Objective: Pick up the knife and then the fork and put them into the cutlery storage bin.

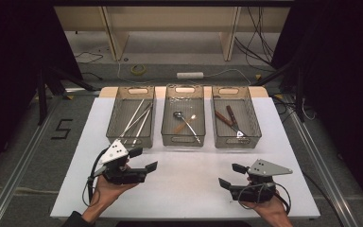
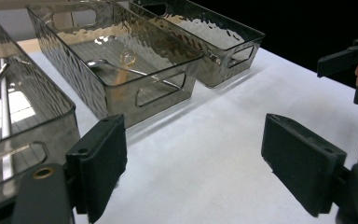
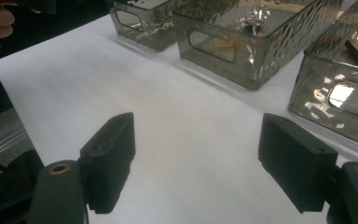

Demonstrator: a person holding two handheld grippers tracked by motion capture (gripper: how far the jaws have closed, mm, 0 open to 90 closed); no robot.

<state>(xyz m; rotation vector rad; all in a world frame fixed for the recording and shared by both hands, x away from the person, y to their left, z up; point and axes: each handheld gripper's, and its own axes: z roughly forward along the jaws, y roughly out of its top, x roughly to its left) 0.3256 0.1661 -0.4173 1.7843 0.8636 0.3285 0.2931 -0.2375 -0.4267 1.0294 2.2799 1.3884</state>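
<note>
Three smoked clear bins stand in a row at the back of the white table [image 1: 189, 175]. The left bin [image 1: 131, 116] holds long metal chopsticks [image 1: 139, 122]. In the middle bin [image 1: 184, 114] lie a metal spoon [image 1: 184, 122] and a wooden-handled spoon. The right bin [image 1: 235, 116] holds brown-handled knives [image 1: 227, 117]. My left gripper [image 1: 144, 160] hovers open near the left bin's front, jaws wide apart and empty. My right gripper [image 1: 231, 175] hovers open at the front right, empty too. In the left gripper view the middle bin [image 2: 121, 70] is ahead; in the right gripper view the middle bin [image 3: 256, 42] is ahead.
Bare white table surface lies between the two grippers and in front of the bins. Beyond the table are a floor with cables [image 1: 137, 68], a white power strip [image 1: 190, 74] and wooden legs [image 1: 116, 40]. Metal rails run along both sides of the table.
</note>
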